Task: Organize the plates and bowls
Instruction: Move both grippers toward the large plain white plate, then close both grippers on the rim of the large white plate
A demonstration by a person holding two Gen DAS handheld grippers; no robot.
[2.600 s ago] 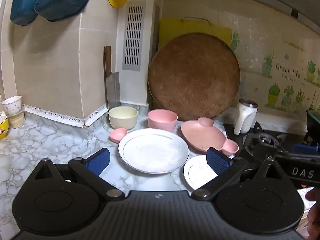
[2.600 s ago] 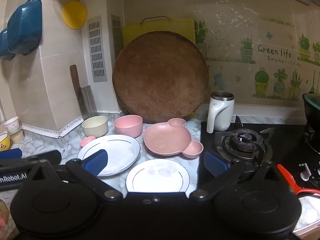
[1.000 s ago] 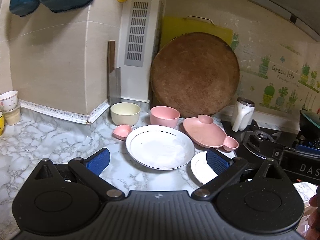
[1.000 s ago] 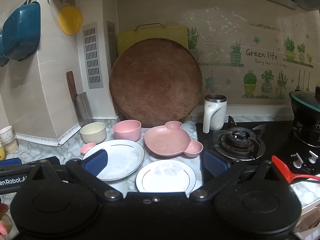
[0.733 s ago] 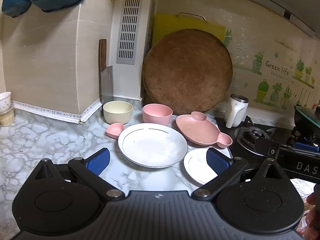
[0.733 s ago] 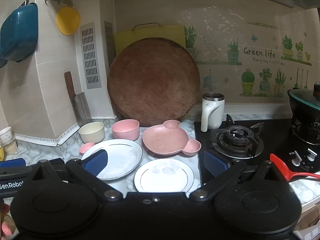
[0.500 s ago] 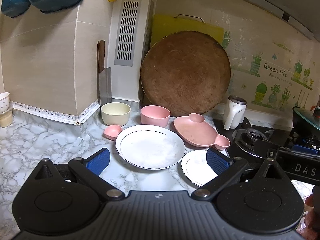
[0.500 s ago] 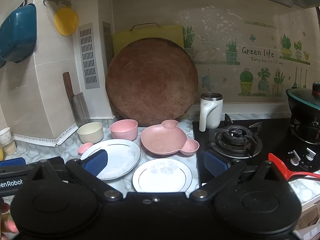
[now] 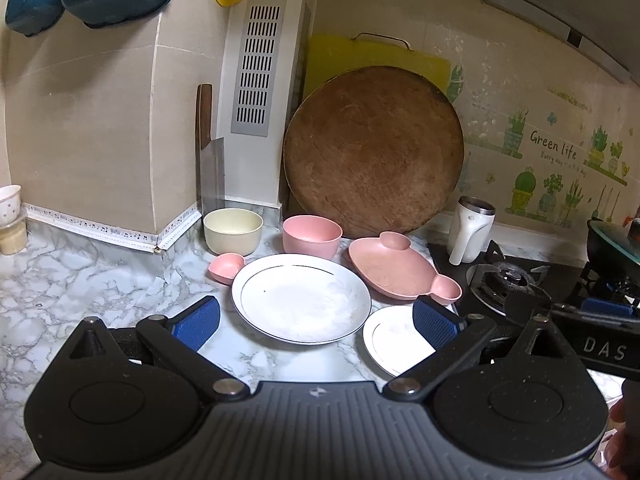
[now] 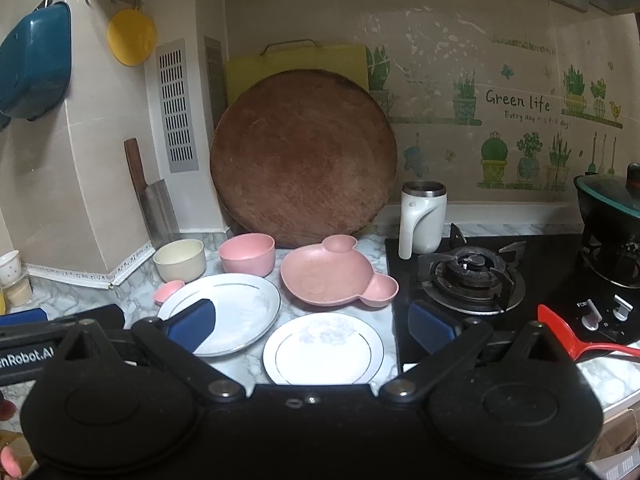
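We hold both grippers above the marble counter (image 9: 80, 280), facing the dishes. Left gripper (image 9: 316, 318): jaws spread wide, nothing between the pads, hovering short of the large white plate (image 9: 300, 298). Right gripper (image 10: 312, 326): also spread wide and holding nothing, with the small white plate (image 10: 323, 348) lying between its fingers in the right wrist view (below them, not touched).

Dish layout: the large white plate sits mid-counter, the small white plate just right of it, near the edge of the black gas stove (image 10: 472, 272). Behind both, the pink bear-shaped plate (image 10: 332, 274) lies flat, one ear close to the small plate. Back row: cream bowl (image 9: 233, 231) at left, pink bowl (image 9: 312, 236) beside it, both upright. A small pink heart dish (image 9: 226, 266) sits just at the large plate's left rim (touching or not, we cannot tell).

Behind the dishes, a round wooden board (image 9: 374, 152) leans on the wall with a yellow cutting board (image 9: 360, 56) behind it. A cleaver (image 9: 211, 172) stands against the wall at left. A white mug (image 10: 423, 216) stands at the stove's back corner, and a red spatula (image 10: 568, 332) lies at right.
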